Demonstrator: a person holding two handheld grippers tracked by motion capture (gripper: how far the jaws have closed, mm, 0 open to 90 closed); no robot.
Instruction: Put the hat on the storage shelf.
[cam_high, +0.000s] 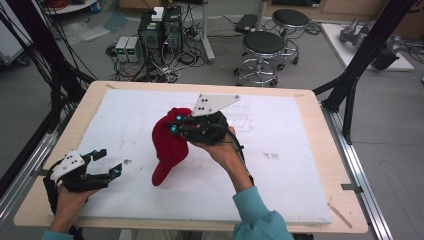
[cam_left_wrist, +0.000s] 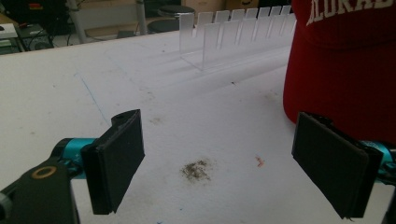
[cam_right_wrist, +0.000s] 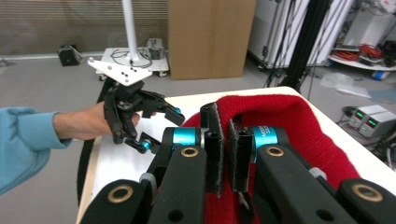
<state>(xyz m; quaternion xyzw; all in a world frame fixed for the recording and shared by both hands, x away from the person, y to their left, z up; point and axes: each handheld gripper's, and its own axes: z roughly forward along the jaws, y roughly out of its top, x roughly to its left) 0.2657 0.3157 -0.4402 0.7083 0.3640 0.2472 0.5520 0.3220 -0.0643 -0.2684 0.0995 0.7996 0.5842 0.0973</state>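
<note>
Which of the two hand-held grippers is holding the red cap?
The right hand-held gripper: its jaws pinch the red cap. The left hand-held gripper gapes open, apart.

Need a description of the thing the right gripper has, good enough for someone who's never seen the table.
On the white mat covering the wooden table, look near the middle, where the right gripper is shut on a red cap, lifting it with the brim hanging down. It is the one red fabric item, with white lettering; the clear plastic rack behind it is colourless.

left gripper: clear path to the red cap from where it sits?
Probably yes. The left gripper stands open on the white mat, and bare mat lies between it and the red cap, which the right gripper holds pinched and lifted.
</note>
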